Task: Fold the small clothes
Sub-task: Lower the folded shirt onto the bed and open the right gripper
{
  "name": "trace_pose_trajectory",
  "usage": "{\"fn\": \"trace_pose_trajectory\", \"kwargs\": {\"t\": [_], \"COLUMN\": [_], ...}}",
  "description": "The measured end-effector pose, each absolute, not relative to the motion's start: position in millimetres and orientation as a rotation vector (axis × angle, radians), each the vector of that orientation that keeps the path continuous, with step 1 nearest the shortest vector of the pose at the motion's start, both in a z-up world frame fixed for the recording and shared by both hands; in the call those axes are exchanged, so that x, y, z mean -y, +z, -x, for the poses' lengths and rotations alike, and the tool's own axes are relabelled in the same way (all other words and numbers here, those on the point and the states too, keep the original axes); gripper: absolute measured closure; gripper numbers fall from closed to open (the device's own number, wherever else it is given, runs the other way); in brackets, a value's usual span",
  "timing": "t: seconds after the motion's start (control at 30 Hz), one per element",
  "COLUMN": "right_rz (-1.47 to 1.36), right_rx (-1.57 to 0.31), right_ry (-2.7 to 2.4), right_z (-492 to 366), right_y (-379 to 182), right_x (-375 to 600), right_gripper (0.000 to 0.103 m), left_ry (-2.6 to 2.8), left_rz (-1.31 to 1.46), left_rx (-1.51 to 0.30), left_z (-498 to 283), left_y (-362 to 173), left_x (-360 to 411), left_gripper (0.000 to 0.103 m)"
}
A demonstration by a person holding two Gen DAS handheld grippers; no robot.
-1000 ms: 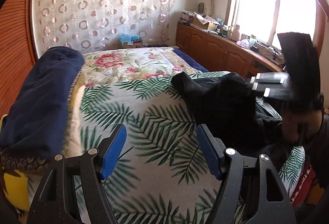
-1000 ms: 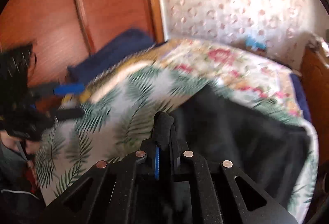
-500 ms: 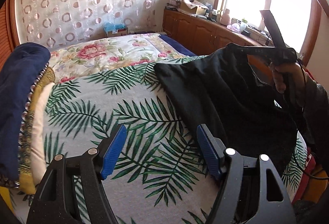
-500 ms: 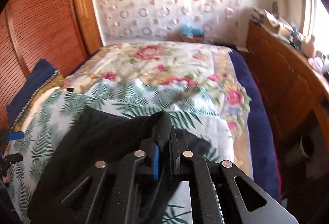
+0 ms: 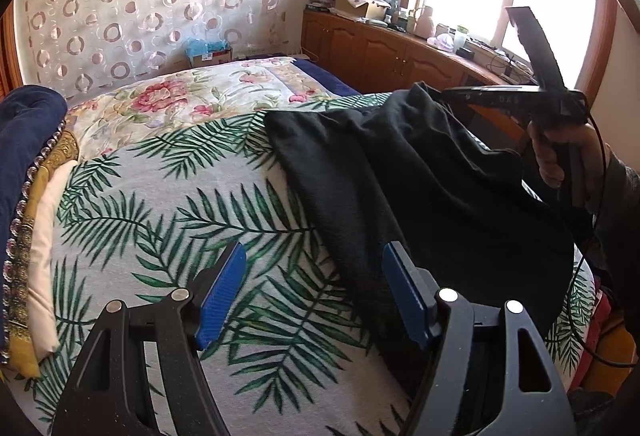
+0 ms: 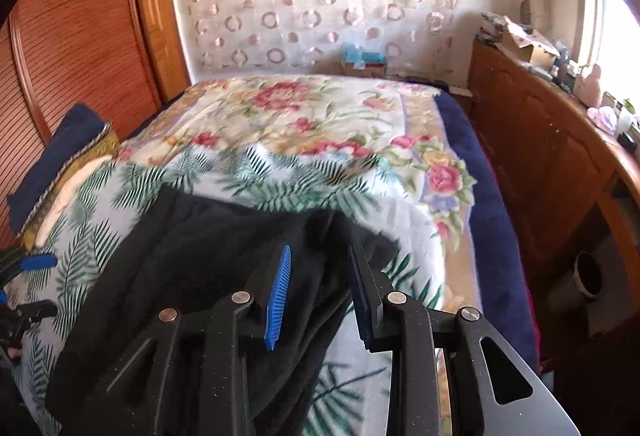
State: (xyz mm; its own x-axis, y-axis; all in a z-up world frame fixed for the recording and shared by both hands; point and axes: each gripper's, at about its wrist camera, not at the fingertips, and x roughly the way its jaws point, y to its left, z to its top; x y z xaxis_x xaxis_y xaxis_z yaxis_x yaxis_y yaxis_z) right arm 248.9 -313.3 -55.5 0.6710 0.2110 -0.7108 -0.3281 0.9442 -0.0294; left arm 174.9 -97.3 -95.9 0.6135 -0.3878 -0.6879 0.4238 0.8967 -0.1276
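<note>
1. We find the black garment (image 5: 420, 175) lying on the bed (image 5: 168, 236), on the palm-leaf blanket (image 5: 240, 220), toward the bed's right side as the left wrist view shows it. It is spread but rumpled, with one end raised near the right claw.

2. We judge it soft, light and limp. It will sag from any single hold and will not keep a crease unless pressed flat. The dark fabric looks matte, not slippery.

3. The right claw (image 6: 318, 292) stands partly open, its blue pads apart, with a ridge of the cloth lying between them. We cannot tell whether either pad touches the fabric; it is not pinched.

4. The left claw (image 5: 314, 296) is wide open and holds nothing. Its right finger sits over the garment's near edge; its left finger is over bare blanket.

5. We advise taking hold at corners or along a hem, one claw to each, so that the cloth hangs square before folding.

6. A floral quilt (image 6: 304, 115) covers the far part of the bed, and a navy bolster (image 5: 24, 139) lies along its left edge, well apart from the garment.
</note>
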Motion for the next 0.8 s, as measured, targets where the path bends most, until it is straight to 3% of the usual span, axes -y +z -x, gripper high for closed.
{"fn": "trace_pose_trajectory", "kwargs": {"t": [0.23, 0.27, 0.3, 0.33, 0.53, 0.7, 0.8], "right_rz": [0.158, 0.157, 0.146, 0.132, 0.12, 0.09, 0.119], "right_rx": [-0.863, -0.87, -0.873, -0.87, -0.733, -0.763, -0.768], "right_ry": [0.324, 0.332, 0.35, 0.378, 0.318, 0.265, 0.236], "right_z": [-270, -274, -277, -277, -259, -262, -252], "right_y": [-79, -81, -80, -79, -46, -45, -43], "right_x": [313, 314, 314, 314, 336, 359, 363], "right_gripper": [0.071, 0.076, 0.099, 0.101, 0.101, 0.101, 0.085], "left_ry": [-0.472, -0.472, -0.472, -0.473, -0.475, -0.473, -0.467], "left_rz": [-0.058, -0.061, -0.063, -0.066, -0.061, -0.07, -0.073], "left_rx": [-0.795, -0.796, -0.796, -0.794, -0.782, -0.769, -0.761], "left_z": [-169, -168, -168, -166, -162, -154, -148], "left_y": [-99, -99, -100, -99, -95, -92, -88], "left_x": [106, 107, 107, 108, 109, 110, 109], "left_gripper": [0.031, 0.031, 0.031, 0.031, 0.031, 0.031, 0.031]}}
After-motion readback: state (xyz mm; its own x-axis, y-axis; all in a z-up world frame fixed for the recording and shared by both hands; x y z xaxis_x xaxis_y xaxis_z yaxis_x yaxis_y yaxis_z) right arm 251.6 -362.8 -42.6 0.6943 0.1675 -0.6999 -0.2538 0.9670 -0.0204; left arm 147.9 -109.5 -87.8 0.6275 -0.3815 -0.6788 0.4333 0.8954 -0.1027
